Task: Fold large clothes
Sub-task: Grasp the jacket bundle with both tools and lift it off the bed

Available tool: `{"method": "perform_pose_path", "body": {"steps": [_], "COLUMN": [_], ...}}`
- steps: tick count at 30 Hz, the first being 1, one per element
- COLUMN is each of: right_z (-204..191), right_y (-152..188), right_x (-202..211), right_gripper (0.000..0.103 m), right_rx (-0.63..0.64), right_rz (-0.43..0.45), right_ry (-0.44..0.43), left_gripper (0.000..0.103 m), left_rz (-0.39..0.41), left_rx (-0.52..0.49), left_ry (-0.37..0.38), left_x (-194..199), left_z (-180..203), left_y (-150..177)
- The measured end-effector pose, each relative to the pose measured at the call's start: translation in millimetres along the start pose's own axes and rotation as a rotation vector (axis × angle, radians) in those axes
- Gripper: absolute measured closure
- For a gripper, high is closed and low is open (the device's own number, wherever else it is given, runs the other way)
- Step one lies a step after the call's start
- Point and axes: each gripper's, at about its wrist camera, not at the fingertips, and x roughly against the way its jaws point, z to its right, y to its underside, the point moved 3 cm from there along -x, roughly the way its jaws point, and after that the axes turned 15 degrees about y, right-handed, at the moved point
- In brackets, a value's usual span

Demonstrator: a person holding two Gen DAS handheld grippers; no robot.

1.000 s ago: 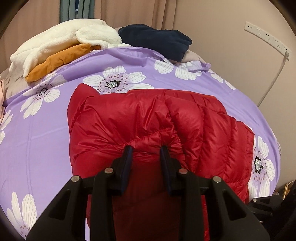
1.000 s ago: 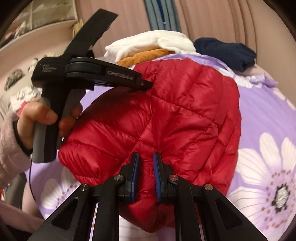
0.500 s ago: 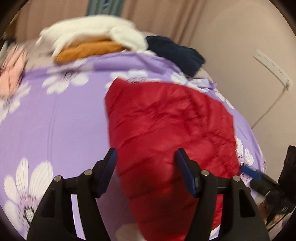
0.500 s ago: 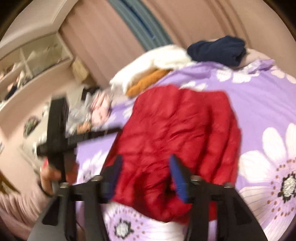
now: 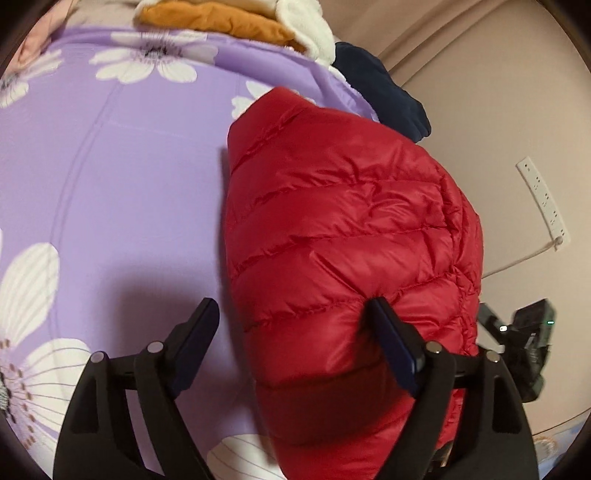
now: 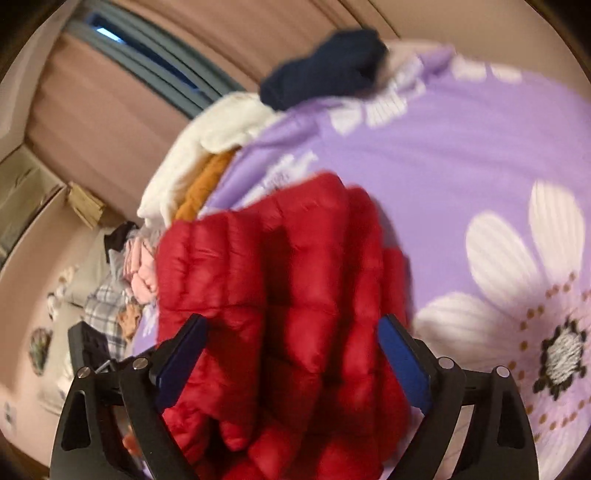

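A red quilted puffer jacket point(image 5: 343, 236) lies folded into a compact bundle on the purple flowered bedspread point(image 5: 122, 192). My left gripper point(image 5: 295, 343) is open just above the jacket's near left edge, holding nothing. In the right wrist view the jacket point(image 6: 280, 295) fills the middle, and my right gripper point(image 6: 291, 354) is open with its jaws wide on either side of the bundle, not gripping it. This view is blurred by motion. The right gripper's body point(image 5: 524, 343) shows at the right edge of the left wrist view.
A pile of white, orange and navy clothes point(image 5: 258, 26) lies at the far end of the bed, also in the right wrist view point(image 6: 325, 66). A wall with a power strip point(image 5: 543, 203) stands close on the right. More clothes point(image 6: 125, 288) lie beside the bed.
Both grippers were shut on the jacket one second ago; both have opened, let it go and drawn back. The jacket now rests folded on the bed.
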Motion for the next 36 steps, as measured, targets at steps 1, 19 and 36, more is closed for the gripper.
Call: {"method": "perform_pose_path", "body": {"steps": [1, 19, 36], "right_z": [3, 17, -6], "right_y": [1, 9, 13], "right_x": [-4, -44, -18], "right_gripper": [0.007, 0.005, 0.058], "right_rx": [-0.016, -0.104, 0.018], "right_rz": [-0.017, -0.14, 0.014], "right_ry": [-0.009, -0.108, -0.081], "left_gripper": [0.017, 0.008, 0.032], "left_rz": [-0.003, -0.032, -0.013], "left_rx": [0.011, 0.164, -0.124], "left_ry": [0.009, 0.176, -0.047], "left_x": [-1, -42, -31], "left_z": [-2, -8, 44], "left_y": [-1, -1, 14]}}
